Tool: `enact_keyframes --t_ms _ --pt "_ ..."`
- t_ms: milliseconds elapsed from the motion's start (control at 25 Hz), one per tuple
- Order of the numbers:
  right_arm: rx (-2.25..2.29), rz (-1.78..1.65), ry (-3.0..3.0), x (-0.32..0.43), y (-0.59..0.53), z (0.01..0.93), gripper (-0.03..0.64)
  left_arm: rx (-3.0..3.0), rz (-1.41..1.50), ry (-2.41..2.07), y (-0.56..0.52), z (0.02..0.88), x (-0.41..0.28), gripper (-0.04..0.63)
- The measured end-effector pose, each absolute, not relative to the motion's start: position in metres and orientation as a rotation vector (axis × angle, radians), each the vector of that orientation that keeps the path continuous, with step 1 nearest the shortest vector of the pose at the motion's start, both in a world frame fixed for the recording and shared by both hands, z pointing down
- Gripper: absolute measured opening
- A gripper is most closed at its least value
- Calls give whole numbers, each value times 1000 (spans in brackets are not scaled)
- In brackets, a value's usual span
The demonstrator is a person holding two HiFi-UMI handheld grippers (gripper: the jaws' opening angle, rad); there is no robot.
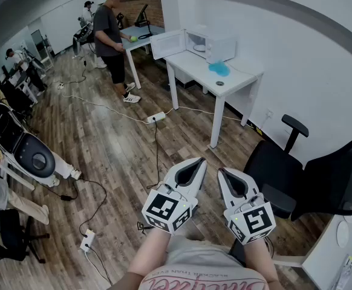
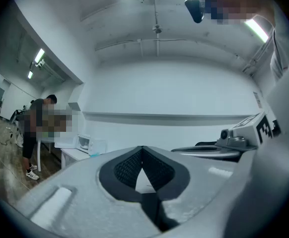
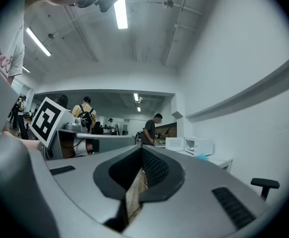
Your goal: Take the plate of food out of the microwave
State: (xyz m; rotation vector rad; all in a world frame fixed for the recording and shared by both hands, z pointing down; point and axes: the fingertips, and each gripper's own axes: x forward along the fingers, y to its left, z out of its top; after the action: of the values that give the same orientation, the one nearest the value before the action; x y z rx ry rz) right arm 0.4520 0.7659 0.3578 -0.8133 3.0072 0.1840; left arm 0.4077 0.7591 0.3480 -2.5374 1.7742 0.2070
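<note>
A white microwave [image 1: 211, 45] stands far off on a white table [image 1: 242, 76] against the wall, its door [image 1: 167, 44] swung open to the left. Something pale shows inside the cavity, too small to make out as a plate. My left gripper [image 1: 201, 161] and right gripper [image 1: 221, 171] are held side by side low in the head view, far from the table, both shut on nothing. The left gripper view has its jaw tips [image 2: 142, 148] together and the microwave [image 2: 84, 143] small at the left. The right gripper [image 3: 142, 148] points toward the microwave [image 3: 198, 146].
A person [image 1: 111, 36] stands at a neighbouring table left of the microwave. A blue object [image 1: 219, 69] and a small dark round thing [image 1: 219, 83] lie on the table. A black office chair [image 1: 309, 174] is at my right. Cables and a power strip [image 1: 156, 118] cross the wooden floor.
</note>
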Motion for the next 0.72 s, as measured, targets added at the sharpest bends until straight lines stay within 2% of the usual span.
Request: enact_keyframes --t_ms 320,720 --pt "-756 148 2991 464 755 357 9 -2496 148 1794 754 346 423 6" --pt "-753 163 2987 444 724 354 9 -2494 158 1796 724 346 405 6"
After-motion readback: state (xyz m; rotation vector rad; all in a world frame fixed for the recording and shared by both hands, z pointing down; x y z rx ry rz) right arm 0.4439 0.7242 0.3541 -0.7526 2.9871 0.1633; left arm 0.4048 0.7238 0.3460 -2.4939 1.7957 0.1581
